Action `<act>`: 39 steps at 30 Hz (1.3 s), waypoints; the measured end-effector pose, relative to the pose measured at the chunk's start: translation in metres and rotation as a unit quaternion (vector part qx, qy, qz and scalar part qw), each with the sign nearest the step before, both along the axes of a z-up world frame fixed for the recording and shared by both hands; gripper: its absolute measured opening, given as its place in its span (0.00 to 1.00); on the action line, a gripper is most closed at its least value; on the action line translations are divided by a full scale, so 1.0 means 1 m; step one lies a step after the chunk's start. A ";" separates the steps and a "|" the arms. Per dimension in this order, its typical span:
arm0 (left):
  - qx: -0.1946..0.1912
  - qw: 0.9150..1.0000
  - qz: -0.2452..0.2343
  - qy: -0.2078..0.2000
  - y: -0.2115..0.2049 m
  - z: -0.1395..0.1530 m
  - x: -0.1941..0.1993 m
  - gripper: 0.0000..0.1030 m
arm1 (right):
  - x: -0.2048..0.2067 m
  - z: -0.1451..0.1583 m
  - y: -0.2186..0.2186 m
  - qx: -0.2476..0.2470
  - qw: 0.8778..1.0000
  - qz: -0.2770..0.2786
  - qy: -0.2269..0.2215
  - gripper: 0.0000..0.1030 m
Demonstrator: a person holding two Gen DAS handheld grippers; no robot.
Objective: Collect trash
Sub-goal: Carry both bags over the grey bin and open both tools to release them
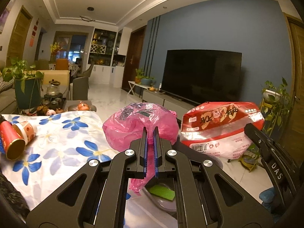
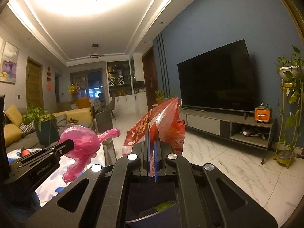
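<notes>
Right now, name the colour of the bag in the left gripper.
Pink plastic bag, clearest in the left wrist view.

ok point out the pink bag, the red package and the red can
pink bag point(image 1: 133, 125), left wrist view, crumpled body
red package point(image 1: 218, 125), left wrist view, printed front
red can point(image 1: 10, 140), left wrist view, side wall

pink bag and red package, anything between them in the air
Nothing solid: in the left wrist view a bare gap separates the pink bag from the red package, showing only the TV stand far behind.

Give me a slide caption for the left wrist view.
Left gripper clamps a pink plastic bag above a floral tablecloth; beside it hangs a red package.
</notes>
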State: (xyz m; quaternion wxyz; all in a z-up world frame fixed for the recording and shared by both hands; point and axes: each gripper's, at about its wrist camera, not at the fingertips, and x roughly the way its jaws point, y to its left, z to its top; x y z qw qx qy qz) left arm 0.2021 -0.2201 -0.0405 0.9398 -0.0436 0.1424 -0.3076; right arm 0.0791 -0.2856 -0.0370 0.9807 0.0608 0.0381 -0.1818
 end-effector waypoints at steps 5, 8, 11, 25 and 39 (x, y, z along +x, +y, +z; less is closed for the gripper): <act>0.001 1.000 -0.001 0.011 -0.008 -0.009 0.009 0.05 | 0.009 -0.004 -0.004 0.000 1.000 0.000 0.005 0.04; 0.004 1.000 -0.003 0.015 -0.015 -0.013 0.012 0.05 | 0.012 -0.007 -0.005 -0.003 1.000 -0.004 0.008 0.04; 0.007 1.000 -0.007 0.017 -0.021 -0.017 0.015 0.05 | 0.018 -0.008 -0.009 -0.003 1.000 -0.005 0.010 0.04; 0.009 0.999 -0.032 0.035 -0.033 -0.027 0.025 0.07 | 0.031 -0.012 -0.007 -0.004 1.000 -0.004 0.023 0.04; -0.007 0.999 -0.019 0.043 -0.008 -0.029 0.026 0.69 | 0.034 -0.016 -0.016 0.003 1.000 0.003 0.031 0.26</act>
